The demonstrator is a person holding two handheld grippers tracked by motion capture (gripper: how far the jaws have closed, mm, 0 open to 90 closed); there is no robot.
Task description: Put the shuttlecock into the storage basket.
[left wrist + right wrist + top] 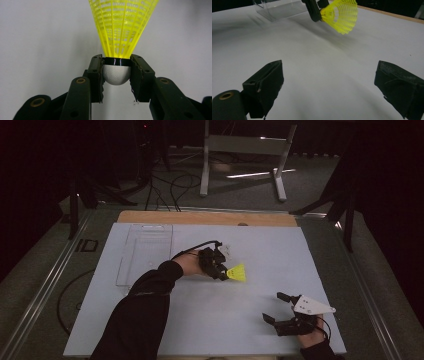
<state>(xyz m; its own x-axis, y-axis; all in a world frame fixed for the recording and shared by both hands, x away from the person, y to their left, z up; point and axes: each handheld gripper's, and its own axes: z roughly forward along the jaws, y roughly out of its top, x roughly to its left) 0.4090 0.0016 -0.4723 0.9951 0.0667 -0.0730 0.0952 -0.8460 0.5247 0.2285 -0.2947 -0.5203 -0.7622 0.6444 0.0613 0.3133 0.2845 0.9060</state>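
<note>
Now the left claw (pixel 116 72) pinches the yellow shuttlecock (pixel 120 27) by its white cork, while the right claw (pixel 332 87) gapes wide, holding nothing

Left tongs (pixel 226 273) clamped tight at the end of an outstretched sleeved forearm, apparently raised; right tongs (pixel 277 307) spread wide, low near the body.

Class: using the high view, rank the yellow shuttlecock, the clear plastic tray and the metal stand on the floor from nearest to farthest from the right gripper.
From the right gripper:
1. Yellow shuttlecock, mid-table, held in the left gripper.
2. Clear plastic tray, on the table's far-left part.
3. Metal stand, on the floor beyond the table.
</note>
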